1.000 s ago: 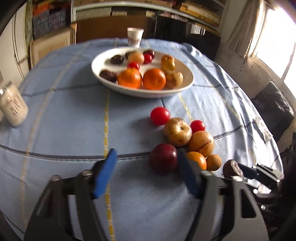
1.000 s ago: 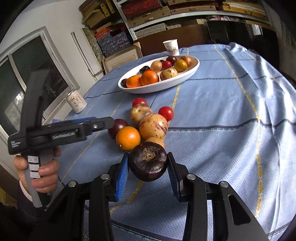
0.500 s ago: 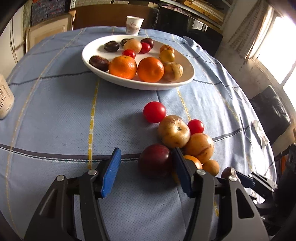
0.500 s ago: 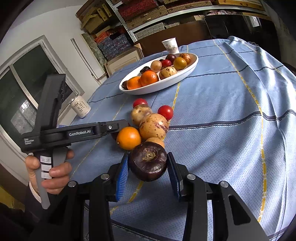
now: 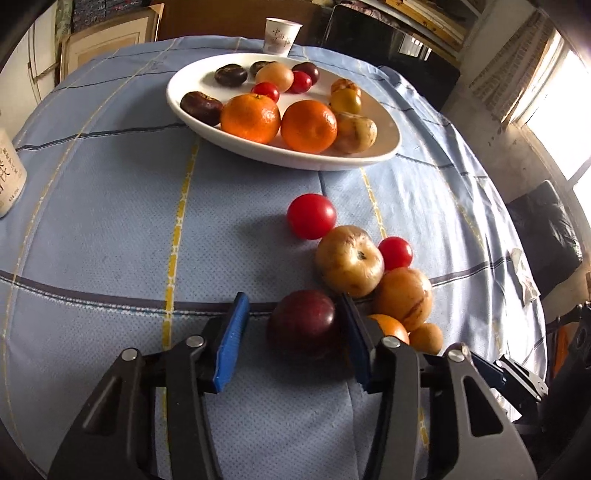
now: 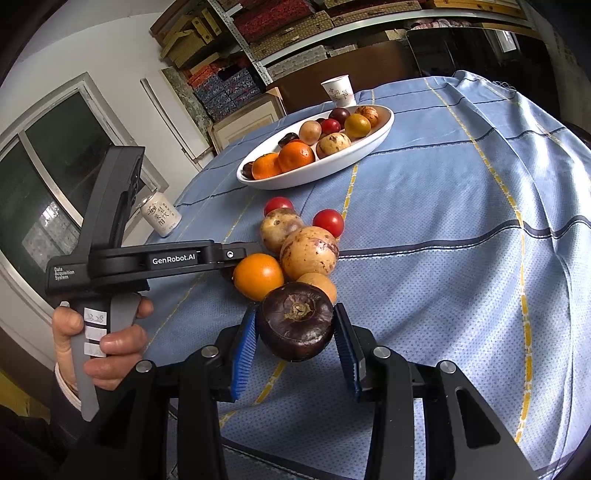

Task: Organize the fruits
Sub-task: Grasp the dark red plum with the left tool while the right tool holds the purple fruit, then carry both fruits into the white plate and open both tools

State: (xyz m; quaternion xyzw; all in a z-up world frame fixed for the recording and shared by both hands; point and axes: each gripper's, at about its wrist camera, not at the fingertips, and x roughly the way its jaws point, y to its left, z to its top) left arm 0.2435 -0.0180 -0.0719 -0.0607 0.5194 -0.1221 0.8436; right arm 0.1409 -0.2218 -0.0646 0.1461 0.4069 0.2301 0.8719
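A: What surface and room are shown?

B: A table under a blue cloth (image 5: 110, 206) with yellow and dark stripes. Shelves of boxes (image 6: 280, 33) line the far wall, and windows stand at both sides of the room. A paper cup (image 5: 281, 32) stands beyond a white oval plate (image 5: 384, 144), and a can (image 6: 160, 215) stands near the cloth's edge.

A: Where is the fruit?

B: Part lies on the plate, including two oranges (image 5: 251, 117) and several dark and red pieces. The rest forms a loose cluster on the cloth in front of the plate: two red tomatoes (image 5: 311, 216), two yellow-brown fruits (image 5: 349, 261), an orange fruit and a small one, partly hidden.

A: And the grippers?

B: The left gripper (image 5: 291, 334) straddles a dark red plum (image 5: 303, 323) lying on the cloth. Its right pad is against the plum; a gap shows at the left pad (image 5: 231, 341). The right gripper (image 6: 295, 341) is clamped on a dark purple round fruit (image 6: 295, 319), lifted clear of the cloth just before the cluster. A hand (image 6: 99, 332) grasps the left gripper's handle.

A: What differs from the earlier frame?

B: The left jaws have just been closing around the plum, which earlier lay beside the right pad rather than between both. The right grip is unchanged.
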